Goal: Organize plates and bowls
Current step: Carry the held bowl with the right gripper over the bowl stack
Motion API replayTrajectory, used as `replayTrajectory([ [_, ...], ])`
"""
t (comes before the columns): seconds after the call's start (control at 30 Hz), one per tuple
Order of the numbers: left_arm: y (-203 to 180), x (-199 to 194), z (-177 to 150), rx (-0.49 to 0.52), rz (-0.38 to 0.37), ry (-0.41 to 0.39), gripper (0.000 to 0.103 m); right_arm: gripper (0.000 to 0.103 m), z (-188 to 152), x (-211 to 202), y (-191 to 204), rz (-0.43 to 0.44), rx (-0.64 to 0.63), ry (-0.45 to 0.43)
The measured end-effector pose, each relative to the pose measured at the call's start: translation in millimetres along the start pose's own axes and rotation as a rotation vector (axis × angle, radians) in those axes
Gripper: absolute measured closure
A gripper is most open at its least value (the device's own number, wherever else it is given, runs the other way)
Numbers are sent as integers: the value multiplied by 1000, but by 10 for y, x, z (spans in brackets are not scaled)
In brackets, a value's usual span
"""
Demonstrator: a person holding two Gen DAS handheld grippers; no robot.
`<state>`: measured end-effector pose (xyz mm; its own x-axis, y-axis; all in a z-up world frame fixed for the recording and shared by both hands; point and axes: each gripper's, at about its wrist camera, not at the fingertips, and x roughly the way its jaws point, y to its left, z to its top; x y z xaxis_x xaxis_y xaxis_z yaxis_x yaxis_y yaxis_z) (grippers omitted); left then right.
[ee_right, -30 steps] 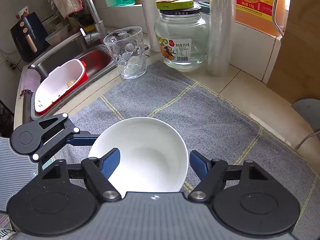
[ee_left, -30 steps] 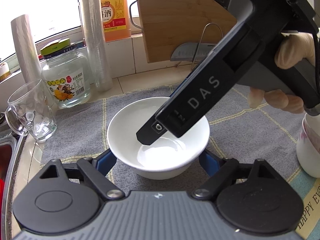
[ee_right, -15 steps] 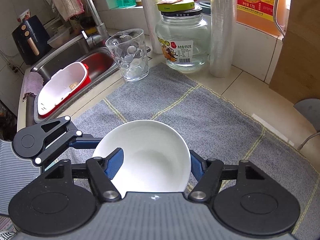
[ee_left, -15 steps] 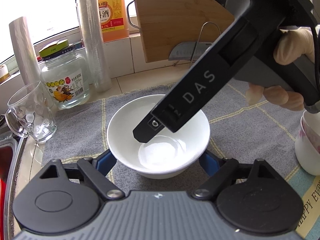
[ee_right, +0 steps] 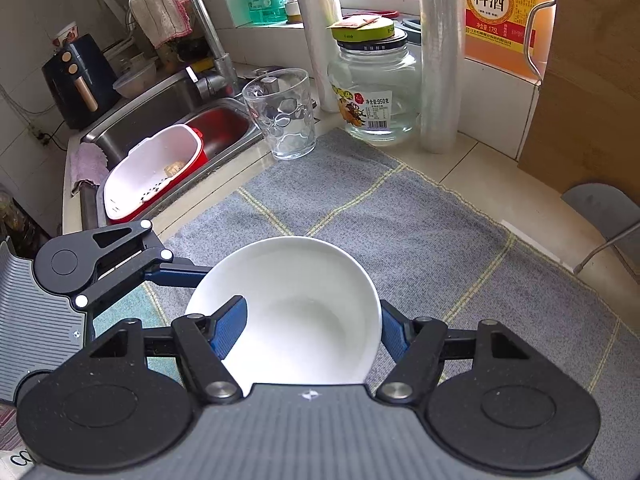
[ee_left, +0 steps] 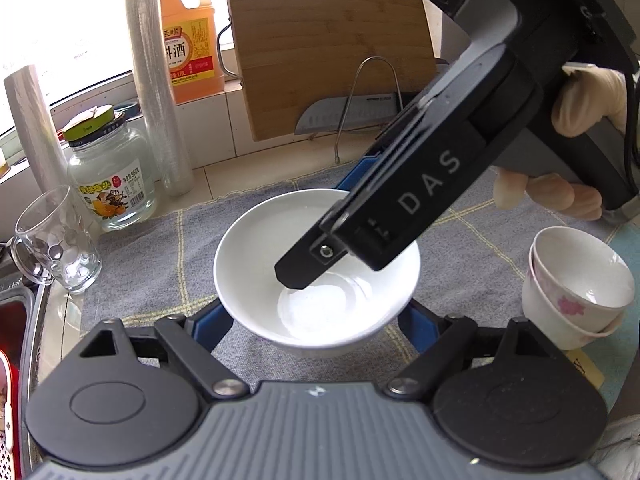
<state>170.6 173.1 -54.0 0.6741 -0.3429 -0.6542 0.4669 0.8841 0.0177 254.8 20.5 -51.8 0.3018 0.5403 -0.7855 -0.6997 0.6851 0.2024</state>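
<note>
A white bowl sits on a grey checked cloth. My left gripper is open, its blue fingers on either side of the bowl's near wall. In the right wrist view the same bowl lies between my right gripper's fingers: the left blue finger is inside the bowl and the right one outside its rim. The right gripper's body hangs over the bowl in the left wrist view. Whether the fingers press on the rim I cannot tell. Two stacked flowered cups stand to the right.
A glass mug, a glass jar, plastic rolls and an orange bottle stand at the back left. A bamboo board leans behind. A sink with a red-and-white basket lies left.
My right gripper has slid further over the bowl, its fingers closing in around the rim. The left gripper has pulled back and swung right, bringing the flowered cups into view.
</note>
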Motion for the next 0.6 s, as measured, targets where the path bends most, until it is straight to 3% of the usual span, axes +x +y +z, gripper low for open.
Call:
replayTrajectory([
  [0.6,-716,-407,183,80,-99,-13,15,28,-592,-937,90,-36,41,-79],
])
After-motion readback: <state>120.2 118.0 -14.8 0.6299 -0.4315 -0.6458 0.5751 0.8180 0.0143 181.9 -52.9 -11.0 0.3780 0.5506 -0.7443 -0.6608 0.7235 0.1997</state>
